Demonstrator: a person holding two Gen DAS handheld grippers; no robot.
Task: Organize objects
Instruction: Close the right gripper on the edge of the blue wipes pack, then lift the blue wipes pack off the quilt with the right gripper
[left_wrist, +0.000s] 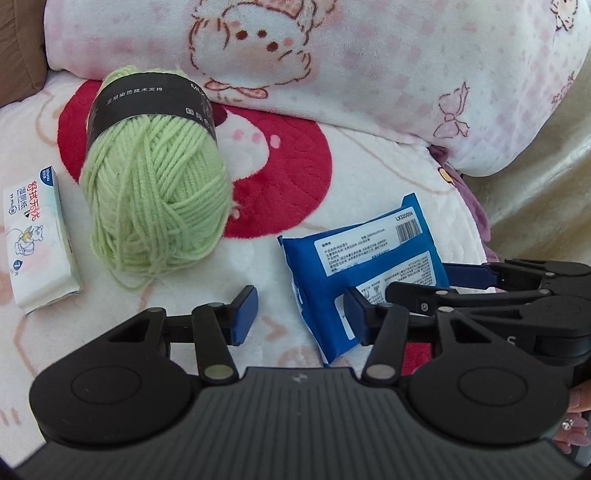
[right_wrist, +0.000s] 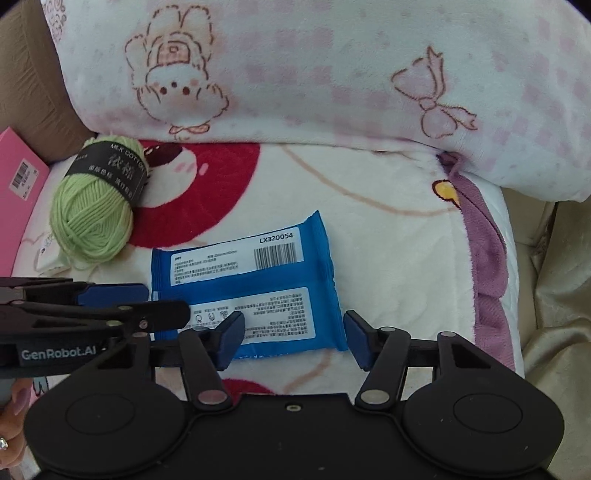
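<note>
Blue wipes packet (right_wrist: 245, 286) lies flat on the cartoon blanket (right_wrist: 388, 240), label up, and both tools are on it. The right gripper (right_wrist: 293, 339) straddles its near edge, jaws partly open, pads at either side; whether they press I cannot tell. The left gripper (left_wrist: 301, 319) is partly open too, one pad over the packet's left end, the other on bare blanket. Left of that sit green yarn (left_wrist: 155, 192) and a tissue pack (left_wrist: 38, 236). A folded pink blanket (right_wrist: 332, 74) walls the far side.

Cream cartoon blanket (right_wrist: 388, 229) with red patch, pink-checked plush pillow (right_wrist: 332, 74), brown surface (right_wrist: 33, 81), possibly cardboard.
</note>
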